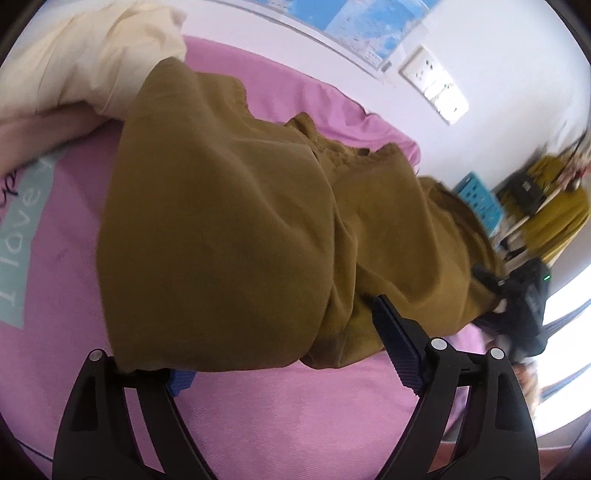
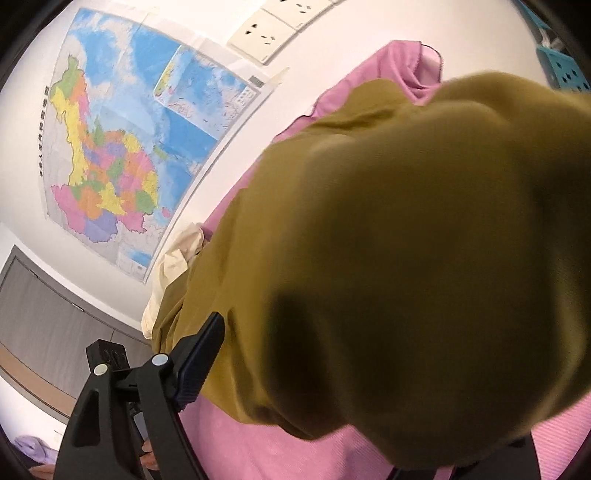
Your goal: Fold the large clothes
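A large mustard-brown corduroy garment (image 1: 229, 221) lies on a pink bedsheet (image 1: 295, 406). In the left wrist view my left gripper (image 1: 280, 350) has its blue-padded fingers (image 1: 391, 332) spread wide, with the garment's near edge draped between and over them; the left pad is mostly hidden. My right gripper (image 1: 517, 295) shows at the garment's far right end. In the right wrist view the garment (image 2: 406, 258) bulges over the lens, hiding the right finger. Only the left finger (image 2: 199, 362) shows, against the cloth's edge. I cannot tell whether the right jaws are shut.
A cream pillow (image 1: 92, 62) and a pink cloth with lettering (image 1: 22, 229) lie at the bed's left. A wall map (image 2: 122, 147) and sockets (image 2: 273, 29) are on the wall. A blue perforated crate (image 1: 480, 199) and a yellow-draped stand (image 1: 554, 206) stand beyond the bed.
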Tool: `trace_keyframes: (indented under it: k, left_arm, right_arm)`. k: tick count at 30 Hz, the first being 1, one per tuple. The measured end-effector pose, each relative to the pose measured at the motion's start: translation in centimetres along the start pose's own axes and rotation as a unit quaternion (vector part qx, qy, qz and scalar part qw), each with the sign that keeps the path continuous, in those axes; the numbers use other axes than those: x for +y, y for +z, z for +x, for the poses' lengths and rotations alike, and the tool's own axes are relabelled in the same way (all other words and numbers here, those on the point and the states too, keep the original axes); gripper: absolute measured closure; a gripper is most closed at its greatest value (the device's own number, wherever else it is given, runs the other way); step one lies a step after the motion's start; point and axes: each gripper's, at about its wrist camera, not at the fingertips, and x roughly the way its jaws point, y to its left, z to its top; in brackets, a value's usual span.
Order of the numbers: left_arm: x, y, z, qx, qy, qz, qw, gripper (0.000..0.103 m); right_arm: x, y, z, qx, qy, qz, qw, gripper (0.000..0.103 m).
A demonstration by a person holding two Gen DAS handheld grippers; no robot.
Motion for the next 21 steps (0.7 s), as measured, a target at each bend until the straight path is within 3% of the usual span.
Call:
trace_keyframes:
  k: [5,11,14,17,20,21]
  left_arm:
    - [1.7,0.5,-1.2,-0.002,-0.045,-0.046,0.9979,0.019]
    - [2.6,1.0,-0.1,0.011,-0.015,-0.054,0.9984,0.017]
    - [2.9,1.2,0.8,0.026,0.001,-0.062,0.9977,0.017]
    - [2.2,1.2,0.9,0.024,0.022,-0.044,0.9985,0.017]
    - [2.1,1.1,1.3,0.030,0.030,-0.041,0.9983,0.013]
    - [2.2,1.2,1.5,0.034,0.030,-0.044,0.9980,0.011]
  right_arm:
    - [-0.4,0.7,1.0,-0.005,-0.015,0.020,1.000,0.030]
    - [-0.4,1.3,1.4,-0.015,-0.018,0.019,1.000,0.034]
    - [0.1,1.3,1.7,0.004,-0.051,0.001,0.999,0.034]
    - [1.4,0.9,0.1,0.020,-0.066,-0.037,0.997,0.032]
    - [1.6,0.6,-1.2,0.026,-0.042,-0.046,0.998,0.013]
    - [1.4,0.5,-1.1,0.029,-0.042,-0.042,0.998,0.012]
